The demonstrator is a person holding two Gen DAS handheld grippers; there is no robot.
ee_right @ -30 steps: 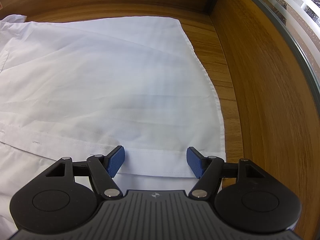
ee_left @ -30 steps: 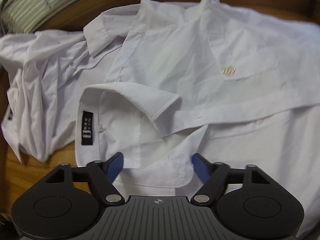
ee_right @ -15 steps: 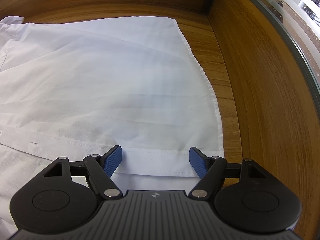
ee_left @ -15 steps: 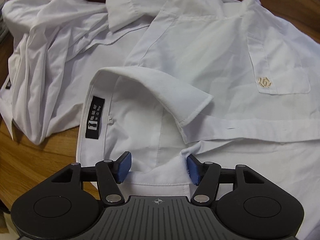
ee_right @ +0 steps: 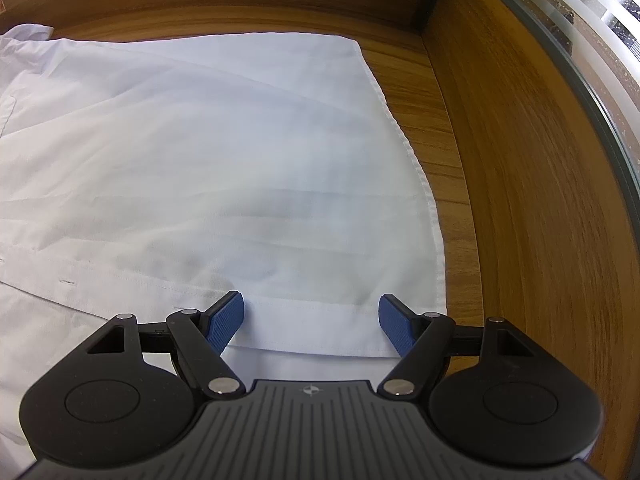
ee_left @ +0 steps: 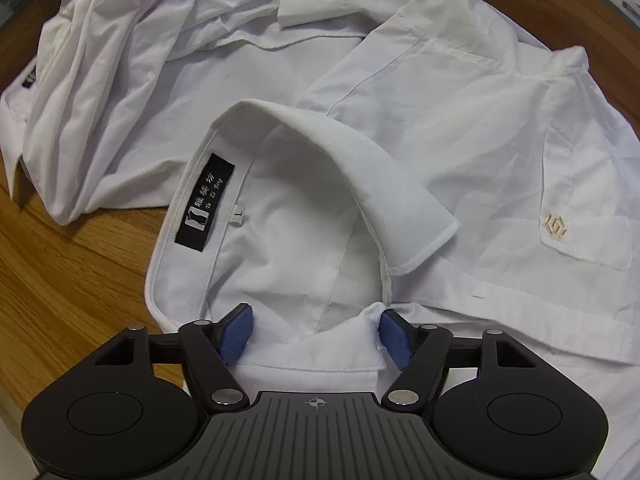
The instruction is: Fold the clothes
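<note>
While both point steeply down, the left gripper (ee_left: 316, 332), just opened wider, straddles the shirt (ee_left: 420, 128) collar (ee_left: 344, 152); the right gripper (ee_right: 311, 322) gapes wide over the hem (ee_right: 320, 320).

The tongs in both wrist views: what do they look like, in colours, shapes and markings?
Both look the same. The left tongs and right tongs each have two blue pads with a fine dotted texture on black angled link arms with silver pivot pins. Behind these sit two black round housings and a grey ribbed centre plate bearing a small white crosshair mark. No cables, hands or sleeves show.
</note>
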